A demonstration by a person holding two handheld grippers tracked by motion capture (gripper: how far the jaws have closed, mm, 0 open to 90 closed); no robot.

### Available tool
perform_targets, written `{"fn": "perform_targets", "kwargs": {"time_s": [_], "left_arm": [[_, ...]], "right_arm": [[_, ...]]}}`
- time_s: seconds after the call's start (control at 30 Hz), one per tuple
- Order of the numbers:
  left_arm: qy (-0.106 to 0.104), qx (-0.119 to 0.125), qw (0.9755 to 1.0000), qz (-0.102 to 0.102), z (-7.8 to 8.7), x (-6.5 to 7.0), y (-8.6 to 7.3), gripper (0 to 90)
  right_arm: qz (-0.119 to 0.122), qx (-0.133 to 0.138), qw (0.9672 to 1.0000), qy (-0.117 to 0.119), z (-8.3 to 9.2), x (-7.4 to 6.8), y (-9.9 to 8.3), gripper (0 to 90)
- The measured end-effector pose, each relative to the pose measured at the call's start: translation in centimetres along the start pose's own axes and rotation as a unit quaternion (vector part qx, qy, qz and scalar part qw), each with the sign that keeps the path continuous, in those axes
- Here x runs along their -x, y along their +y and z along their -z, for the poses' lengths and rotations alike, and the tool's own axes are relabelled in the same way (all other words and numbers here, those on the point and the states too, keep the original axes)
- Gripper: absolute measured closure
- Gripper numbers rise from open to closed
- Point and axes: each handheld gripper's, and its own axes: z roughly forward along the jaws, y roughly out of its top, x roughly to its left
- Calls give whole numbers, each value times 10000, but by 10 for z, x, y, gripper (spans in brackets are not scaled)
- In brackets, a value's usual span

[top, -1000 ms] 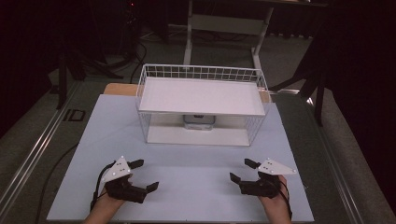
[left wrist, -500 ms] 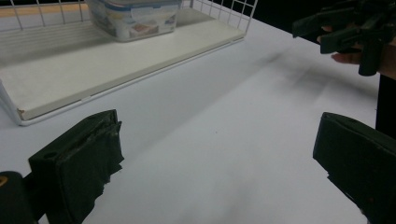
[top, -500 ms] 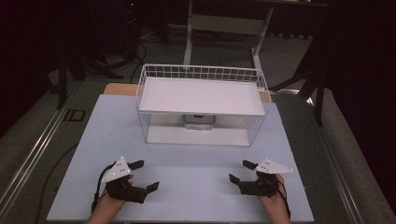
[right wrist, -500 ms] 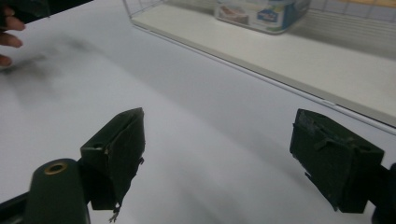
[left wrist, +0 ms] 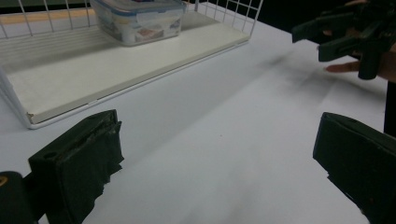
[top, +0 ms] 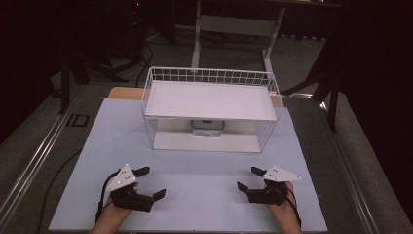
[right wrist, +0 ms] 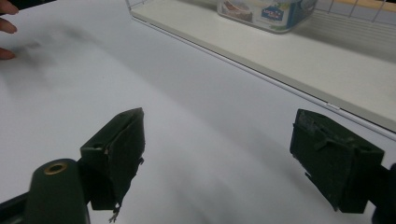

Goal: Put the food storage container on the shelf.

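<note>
Table [top: 195, 195] unchanged; left gripper [top: 151, 183], right gripper [top: 248, 178] stay put, fingers apart, nothing held

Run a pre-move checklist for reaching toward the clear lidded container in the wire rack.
1. Left gripper open and holding nothing: ok.
2. Right gripper open and holding nothing: ok.
3. Clear lidded container on the lower shelf of the wire rack, upright: ok.
4. White tabletop between both grippers and the rack free of things in the way: ok.
5. Room under the upper shelf for a gripper to reach in: cannot tell.
6. Container lid latched: cannot tell.
</note>
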Motion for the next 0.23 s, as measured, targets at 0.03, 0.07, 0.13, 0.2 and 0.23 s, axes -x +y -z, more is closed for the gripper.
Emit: {"fn": "perform_targets", "kwargs": {"time_s": [0.03, 0.07, 0.13, 0.2, 0.23], "left_arm": [[2, 8, 10000, -9, 0, 0, 0, 20], [-4, -1, 10000, -27, 1, 0, 0, 21], [-20, 2, 10000, -35, 1, 0, 0, 20], [-10, -4, 10000, -23, 1, 0, 0, 20], [-10, -4, 10000, -23, 1, 0, 0, 21]], "right_arm": [[-22, -22, 10000, 16, 0, 0, 0, 179], [-9, -19, 10000, -6, -1, 0, -1, 178], [-38, -14, 10000, -20, -1, 1, -1, 177], [-48, -1, 10000, -81, -1, 2, -1, 177], [-48, -1, 10000, -81, -1, 2, -1, 177]]}}
